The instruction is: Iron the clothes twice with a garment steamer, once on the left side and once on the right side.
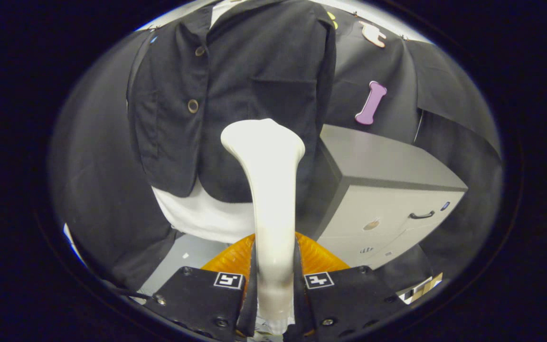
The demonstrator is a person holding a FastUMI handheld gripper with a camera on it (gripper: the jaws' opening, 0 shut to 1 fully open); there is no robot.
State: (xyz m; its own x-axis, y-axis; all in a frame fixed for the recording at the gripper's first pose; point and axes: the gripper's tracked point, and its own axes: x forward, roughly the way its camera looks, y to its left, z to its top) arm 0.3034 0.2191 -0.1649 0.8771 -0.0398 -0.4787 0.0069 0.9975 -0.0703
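Steamer raised to the hanging jacket.
Gripper view: the hand-held gripper [276,280] pinches the steamer [268,190] handle between both fingers; its head sits at the dark jacket [235,85], right of the buttons. Best stroked slowly, flat against the cloth.

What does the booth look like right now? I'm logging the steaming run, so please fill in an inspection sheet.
Surface: grey cabinet top, beside the hanging clothes, nothing seen on it.
Job's things: white garment steamer held upright, its flared head in front of the dark jacket; contact cannot be told. A white shirt hangs below the jacket's hem.
Clutter: an orange ribbed part just beyond the fingers; what it is cannot be told.
Grippers: hand-held gripper shut on the steamer's handle, a finger on each side.
Cables: a thin dark cable beside one finger.
Surroundings: black cloth wall behind the clothes and cabinet; the cabinet has a drawer handle.
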